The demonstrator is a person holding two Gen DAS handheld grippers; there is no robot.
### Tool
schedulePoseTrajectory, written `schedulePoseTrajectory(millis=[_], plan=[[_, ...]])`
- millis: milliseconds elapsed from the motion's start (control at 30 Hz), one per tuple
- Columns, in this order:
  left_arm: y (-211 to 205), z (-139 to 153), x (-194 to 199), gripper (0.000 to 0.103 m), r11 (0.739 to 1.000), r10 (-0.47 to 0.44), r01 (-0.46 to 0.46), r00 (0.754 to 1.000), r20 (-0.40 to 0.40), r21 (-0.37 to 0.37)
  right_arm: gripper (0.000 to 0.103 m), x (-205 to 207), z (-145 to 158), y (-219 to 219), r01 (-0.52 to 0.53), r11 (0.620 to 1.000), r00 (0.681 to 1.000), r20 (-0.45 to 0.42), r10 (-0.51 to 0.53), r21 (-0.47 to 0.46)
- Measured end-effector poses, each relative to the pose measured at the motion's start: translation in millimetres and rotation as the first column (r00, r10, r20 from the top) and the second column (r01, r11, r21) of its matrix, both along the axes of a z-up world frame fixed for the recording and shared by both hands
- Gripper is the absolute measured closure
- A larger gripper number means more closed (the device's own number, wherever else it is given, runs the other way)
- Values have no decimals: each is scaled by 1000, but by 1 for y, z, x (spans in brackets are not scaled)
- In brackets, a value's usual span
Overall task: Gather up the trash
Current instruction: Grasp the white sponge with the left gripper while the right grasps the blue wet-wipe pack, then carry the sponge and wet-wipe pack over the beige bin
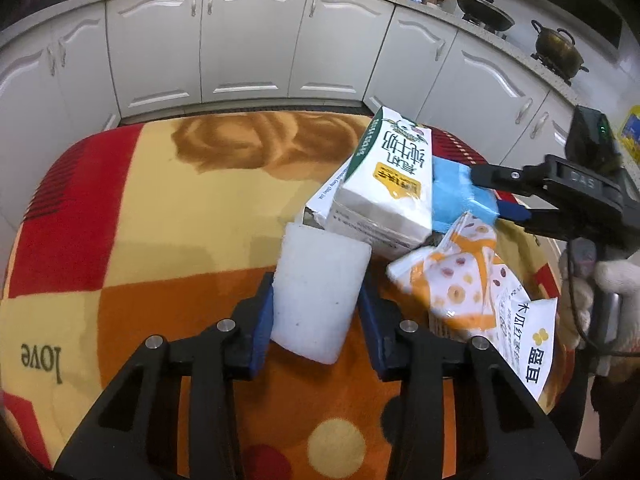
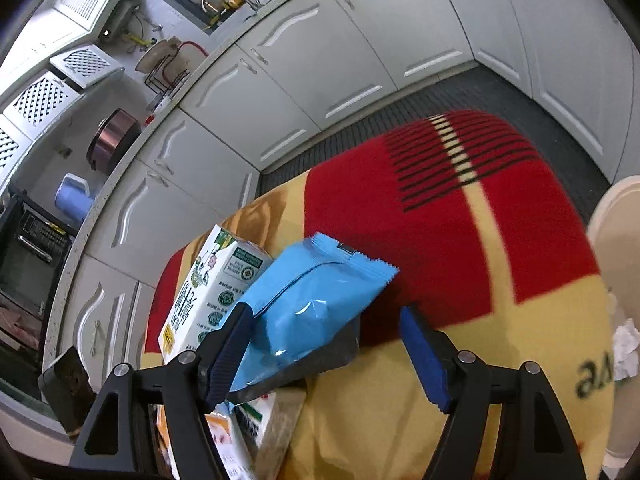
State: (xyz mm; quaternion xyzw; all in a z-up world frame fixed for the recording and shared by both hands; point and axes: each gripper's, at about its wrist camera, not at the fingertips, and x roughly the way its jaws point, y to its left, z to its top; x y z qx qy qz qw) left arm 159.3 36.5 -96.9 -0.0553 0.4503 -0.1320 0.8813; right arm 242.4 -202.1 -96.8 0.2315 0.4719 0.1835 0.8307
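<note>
White foam block (image 1: 320,296) sits between the blue pads of my left gripper (image 1: 316,320); both pads press its sides, so the jaws are clamped on it at a narrow setting. The block stands on the patterned blanket (image 1: 140,220), its far edge touching the milk carton (image 1: 384,184), which lies tilted on a second flattened carton. My right gripper (image 2: 324,344) stands wider: the left pad (image 2: 228,356) contacts the edge of the blue packet (image 2: 308,304), while the right pad (image 2: 424,356) stands apart from it with blanket showing in the gap, so nothing is gripped on that side. The packet leans against the milk carton (image 2: 212,288) and rests partly on a dark grey wrapper (image 2: 320,356). The left wrist view alone shows the orange-and-white snack bag (image 1: 468,280) lying just beside the cartons, the right gripper (image 1: 500,196) reaching in from the side at the blue packet (image 1: 456,196), a gloved hand (image 1: 616,280) behind it, and pots on the counter. The right wrist view alone shows the red striped end of the blanket (image 2: 460,184), a pale rounded rim (image 2: 612,216) at the frame edge with crumpled white paper (image 2: 624,344) by it, and a faucet above the cabinets (image 2: 320,52). All trash lies clustered at one side of the blanket.
</note>
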Motion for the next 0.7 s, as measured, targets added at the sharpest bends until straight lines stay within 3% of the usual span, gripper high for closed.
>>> schedulePoseTrajectory(millis=[33,100,167,233,533,700], plan=[[1,1,-1,66,1000,4,-4,1000,2,-2,49,1,0,1,-7,1000,1000,4,7,0],[4,5,-4,66,1000,14,-14,1000,10,-3,59,1,2,6,-23,1000,1000,19,23,-17],[7,10,-8,66,1000,23,-23,1000,20,-7,76,-4,7,10,-39,999,998,52,41,-37],[10,14,-12,66,999,33,-33,999,28,-7,82,-10,15,13,-51,997,995,82,55,-54],[34,42,-33,66,995,102,-102,991,86,-7,88,-51,64,5,-42,987,967,242,79,-154],[31,61,-46,66,995,99,-97,988,122,-29,89,-76,86,-6,-12,980,946,315,76,-198]])
